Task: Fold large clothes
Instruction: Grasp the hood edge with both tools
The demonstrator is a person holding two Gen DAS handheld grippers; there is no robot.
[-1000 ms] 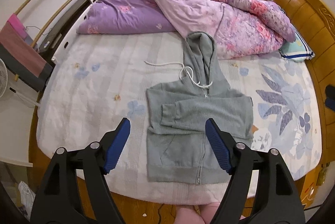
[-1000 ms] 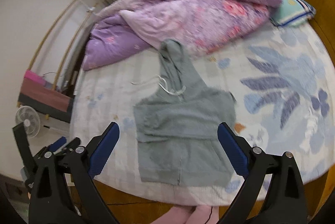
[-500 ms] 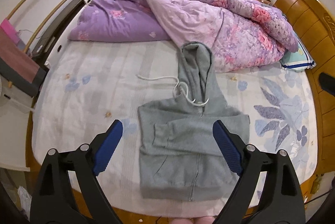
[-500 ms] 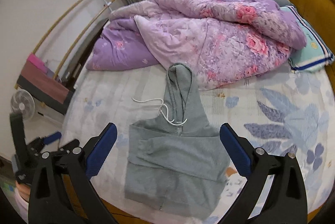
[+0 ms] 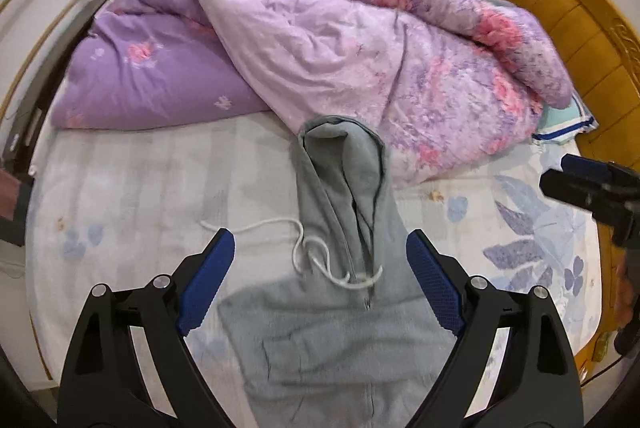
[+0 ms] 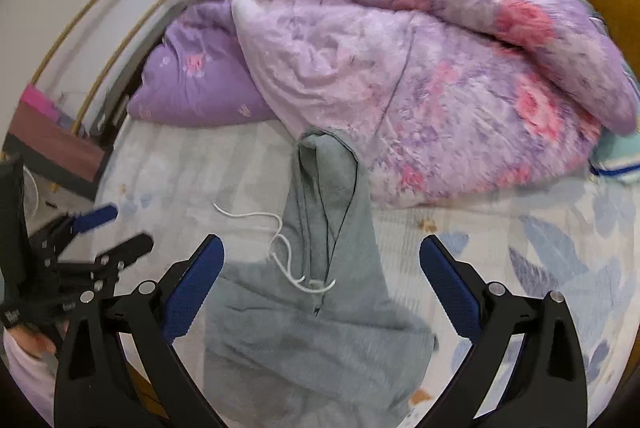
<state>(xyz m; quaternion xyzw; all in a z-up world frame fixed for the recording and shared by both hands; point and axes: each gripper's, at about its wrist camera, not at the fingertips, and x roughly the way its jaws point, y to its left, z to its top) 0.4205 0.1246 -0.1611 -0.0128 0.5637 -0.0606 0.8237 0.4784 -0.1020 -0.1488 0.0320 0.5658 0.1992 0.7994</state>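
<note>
A grey zip hoodie point(image 5: 340, 324) lies flat on the bed with its sleeves folded across the body and its hood point(image 5: 340, 164) stretched toward the quilt. A white drawstring point(image 5: 256, 226) trails off to the left of the collar. My left gripper point(image 5: 320, 268) is open and empty, hovering over the collar. My right gripper point(image 6: 320, 268) is open and empty above the same hoodie point(image 6: 316, 328), near the hood's base. The right gripper also shows at the right edge of the left wrist view point(image 5: 592, 184), and the left gripper at the left edge of the right wrist view point(image 6: 100, 228).
A bunched purple and pink floral quilt point(image 5: 360, 40) covers the far half of the bed and touches the hood's tip. The wooden headboard point(image 5: 576, 40) stands at the right. A blue-striped pillow point(image 5: 568, 120) lies under the quilt's edge. The white floral sheet point(image 5: 132, 196) spreads left of the hoodie.
Both grippers have moved forward and lower over the hoodie, from its hem toward the collar and hood. Both stay open. The hoodie has not moved.
</note>
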